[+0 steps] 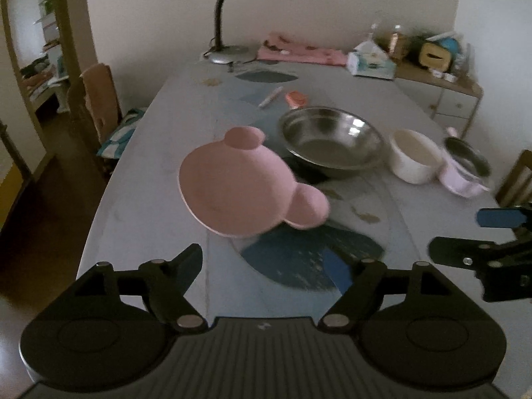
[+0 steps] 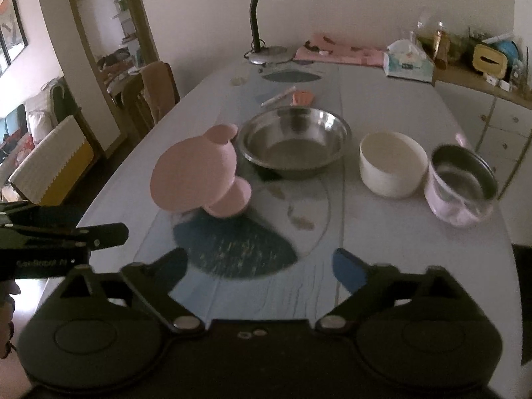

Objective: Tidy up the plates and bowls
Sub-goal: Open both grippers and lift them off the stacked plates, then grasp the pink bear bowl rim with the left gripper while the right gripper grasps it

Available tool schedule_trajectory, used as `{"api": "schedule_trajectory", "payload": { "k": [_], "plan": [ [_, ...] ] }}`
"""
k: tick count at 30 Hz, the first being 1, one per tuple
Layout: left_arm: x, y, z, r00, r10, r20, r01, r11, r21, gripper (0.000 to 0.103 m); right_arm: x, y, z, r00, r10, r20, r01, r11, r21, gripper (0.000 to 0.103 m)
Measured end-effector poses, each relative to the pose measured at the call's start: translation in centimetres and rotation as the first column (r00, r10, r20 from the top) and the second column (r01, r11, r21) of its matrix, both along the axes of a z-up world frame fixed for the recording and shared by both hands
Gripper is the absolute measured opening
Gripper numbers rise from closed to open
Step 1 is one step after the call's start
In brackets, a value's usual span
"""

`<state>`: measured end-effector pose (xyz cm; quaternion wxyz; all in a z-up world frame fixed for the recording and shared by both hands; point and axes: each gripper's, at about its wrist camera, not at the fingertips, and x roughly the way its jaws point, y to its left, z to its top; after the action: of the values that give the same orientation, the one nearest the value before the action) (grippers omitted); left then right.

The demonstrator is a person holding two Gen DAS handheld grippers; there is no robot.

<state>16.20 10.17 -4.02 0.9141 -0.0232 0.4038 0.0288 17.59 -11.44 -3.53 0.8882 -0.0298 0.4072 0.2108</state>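
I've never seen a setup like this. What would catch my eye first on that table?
Probably the pink bear-shaped plate, tilted near the table's left side with one edge lifted. Just behind it sits a shiny steel bowl, with a white bowl and a pink steel-lined bowl lined up to its right. Up close, the left gripper and right gripper stand open and empty.

Glossy metal bowl, matt pink plastic plate, smooth white bowl.
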Motion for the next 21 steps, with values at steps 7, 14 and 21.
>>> {"api": "schedule_trajectory", "payload": {
  "k": [7, 14, 21],
  "plan": [
    [7.2, 3.1, -2.3, 0.997, 0.072, -0.033, -0.070, 0.996, 0.053, 0.079, 6.0, 1.8, -2.7, 0.999, 0.026, -0.031, -0.027, 1.000, -0.016, 0.101],
    [13.6, 6.3, -4.0, 0.992, 0.106, -0.071, -0.100, 0.992, 0.077, 0.080, 10.7, 3.5, -5.3, 0.995, 0.042, -0.089, -0.043, 0.999, -0.013, 0.097],
    [18.9, 9.3, -6.6, 0.981, 0.113, -0.155, -0.104, 0.993, 0.060, 0.080, 13.3, 5.1, -7.6, 0.986, 0.074, -0.147, -0.077, 0.997, -0.015, 0.088]
  ]
}}
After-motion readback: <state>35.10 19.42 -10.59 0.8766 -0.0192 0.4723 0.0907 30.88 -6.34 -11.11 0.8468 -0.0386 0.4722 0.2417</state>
